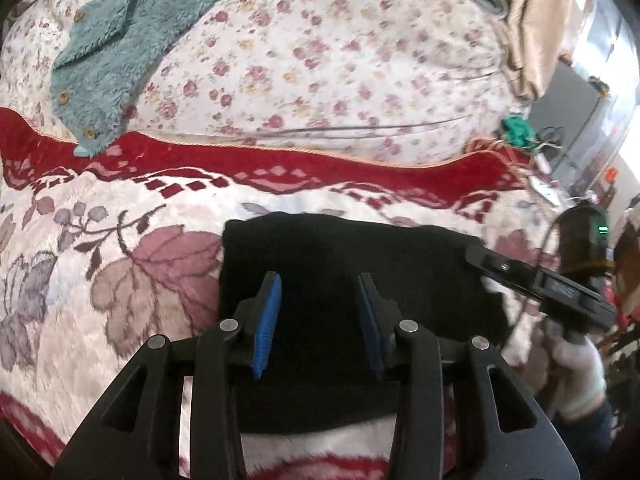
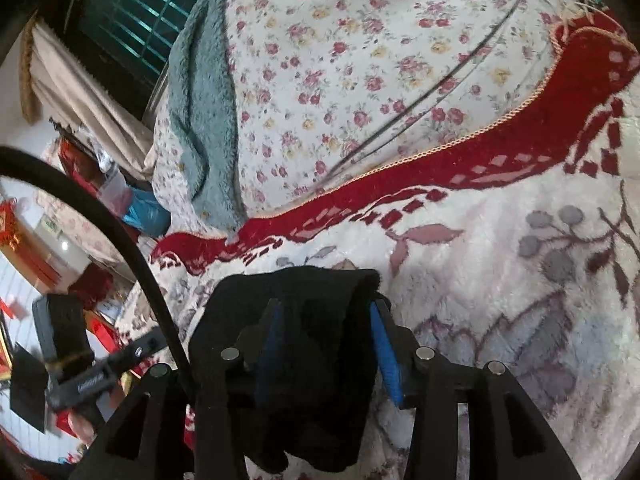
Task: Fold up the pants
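Black fabric: the pants [image 1: 344, 280] lay folded into a compact block on the plush flowered blanket [image 1: 120, 280], likely set there to finish.
Left gripper [image 1: 320, 316]: jaws parted above the cloth, gripping nothing.
Right gripper [image 2: 326, 344]: jaws apart, cloth loose between them, apparently released.

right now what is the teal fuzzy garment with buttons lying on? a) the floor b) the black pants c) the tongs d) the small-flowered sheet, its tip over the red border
d: the teal fuzzy garment lies on the small-flowered sheet, its lower tip reaching over the red border, well clear of the black pants.
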`<state>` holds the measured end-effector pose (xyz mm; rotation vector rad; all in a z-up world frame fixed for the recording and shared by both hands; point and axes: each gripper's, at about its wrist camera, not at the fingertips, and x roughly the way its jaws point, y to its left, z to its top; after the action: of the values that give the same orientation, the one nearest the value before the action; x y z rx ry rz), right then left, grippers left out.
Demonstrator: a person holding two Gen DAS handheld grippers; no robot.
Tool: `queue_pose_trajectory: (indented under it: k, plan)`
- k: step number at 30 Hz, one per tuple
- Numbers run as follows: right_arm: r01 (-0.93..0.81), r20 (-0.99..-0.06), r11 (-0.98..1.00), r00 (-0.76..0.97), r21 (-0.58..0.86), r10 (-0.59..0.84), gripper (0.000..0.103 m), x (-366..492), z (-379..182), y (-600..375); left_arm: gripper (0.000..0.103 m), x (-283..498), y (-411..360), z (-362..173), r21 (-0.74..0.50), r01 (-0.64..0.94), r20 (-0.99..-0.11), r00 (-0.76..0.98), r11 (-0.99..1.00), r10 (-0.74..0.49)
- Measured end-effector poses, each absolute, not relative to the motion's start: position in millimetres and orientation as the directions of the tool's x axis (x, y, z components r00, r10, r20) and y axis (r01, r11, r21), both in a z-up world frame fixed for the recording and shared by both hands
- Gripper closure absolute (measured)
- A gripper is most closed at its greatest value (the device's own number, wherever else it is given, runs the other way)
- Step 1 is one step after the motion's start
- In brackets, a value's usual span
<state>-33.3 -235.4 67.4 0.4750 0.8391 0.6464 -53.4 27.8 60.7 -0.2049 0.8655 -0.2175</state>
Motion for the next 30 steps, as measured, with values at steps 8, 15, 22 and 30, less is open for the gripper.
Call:
queue_pose_trajectory:
  k: [8, 15, 22, 30]
  plan:
    - [-0.395, -0.602, 0.791, 0.513, 0.467, 0.612, 0.060, 0.3, 57.8, -177.4, 0.065, -27.2, 48.2, 32.0, -0.218, -0.044, -0.778, 0.611, 0.975, -0.146]
    - [-0.332, -0.584, 0.792, 0.541, 0.513, 0.605, 0.059, -16.2, 58.6, -208.7, 0.065, -30.9, 47.6, 36.1, -0.213, -0.026, -0.772, 0.617, 0.977, -0.152]
    - [-0.350, -0.558, 0.801, 0.581, 0.486, 0.593, 0.055, -52.6, 88.7, -222.8, 0.065, -46.9, 47.5, 43.2, -0.190, -0.042, -0.774, 0.620, 0.981, -0.124]
    - [-0.394, -0.521, 0.782, 0.589, 0.483, 0.618, 0.049, -77.9, 102.3, -198.3, 0.065, -69.6, 45.9, 55.4, -0.173, -0.033, -0.756, 0.645, 0.984, -0.111]
